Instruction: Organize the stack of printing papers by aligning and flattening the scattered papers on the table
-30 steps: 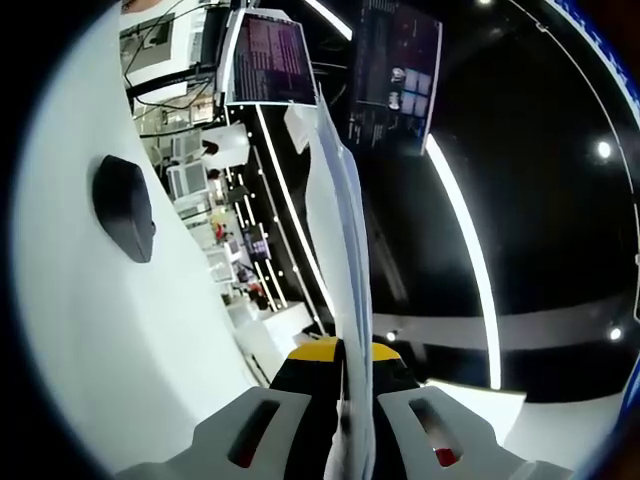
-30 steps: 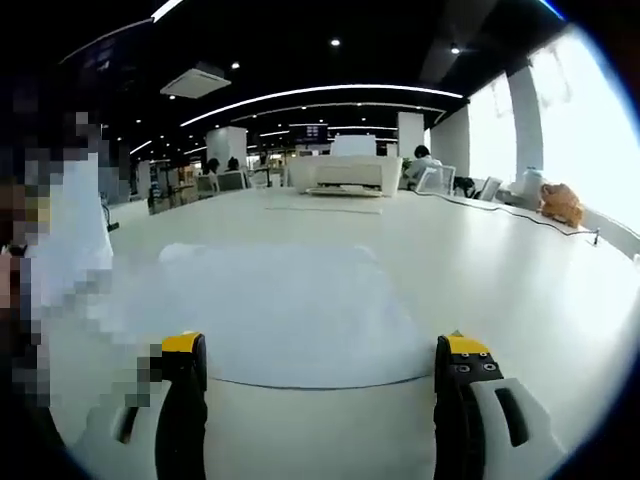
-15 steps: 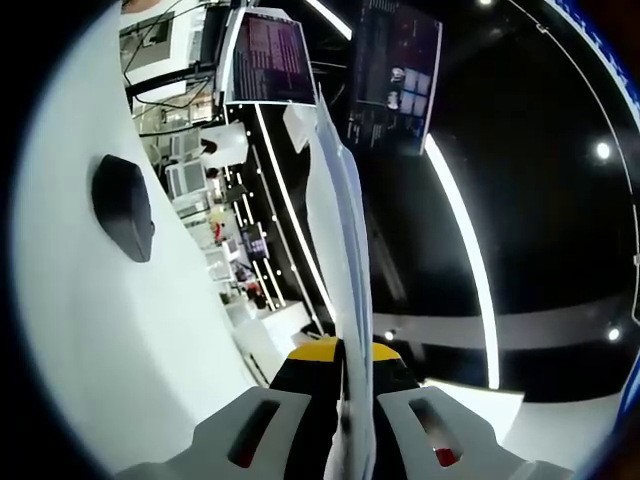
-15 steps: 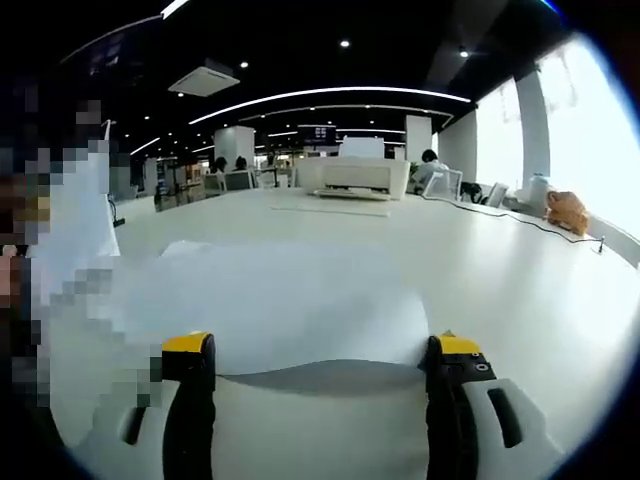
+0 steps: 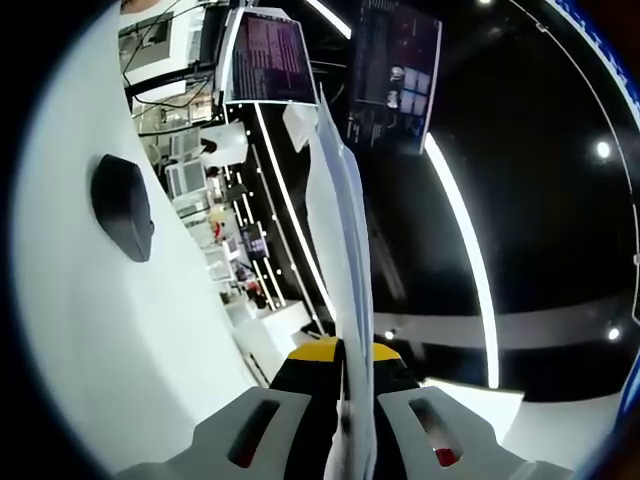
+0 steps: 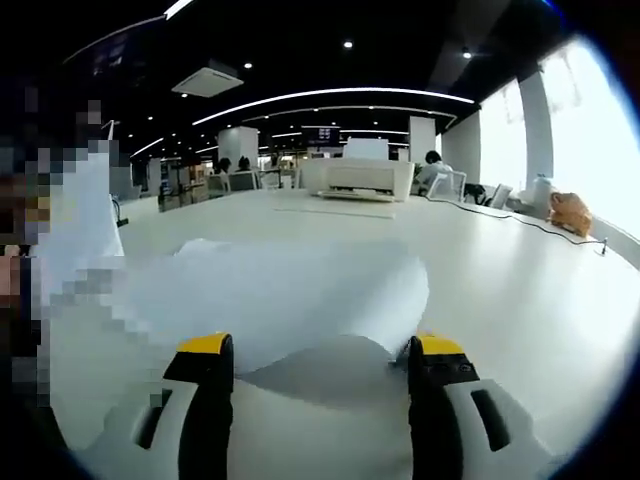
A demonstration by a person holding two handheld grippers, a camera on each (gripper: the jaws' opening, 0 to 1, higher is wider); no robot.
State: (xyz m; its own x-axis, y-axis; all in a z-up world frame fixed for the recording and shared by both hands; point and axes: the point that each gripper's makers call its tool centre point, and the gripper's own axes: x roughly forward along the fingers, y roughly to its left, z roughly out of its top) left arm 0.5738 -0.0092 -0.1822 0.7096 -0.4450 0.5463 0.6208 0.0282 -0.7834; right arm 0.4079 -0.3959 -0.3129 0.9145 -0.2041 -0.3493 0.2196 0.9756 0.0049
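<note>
The left claw (image 5: 340, 425) is clamped on a sheaf of printing papers (image 5: 340, 250) held edge-on, long axis running away from it, while the right claw (image 6: 318, 345) stands open just before a sheet (image 6: 300, 290) bowed up off the table (image 6: 520, 290).

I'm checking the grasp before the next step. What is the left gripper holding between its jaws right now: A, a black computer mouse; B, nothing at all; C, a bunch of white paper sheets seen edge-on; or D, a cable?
C: in the left gripper view, the white paper sheets rise edge-on from between the jaws of the left gripper, which are shut on them; the black mouse lies apart on the white table.
</note>
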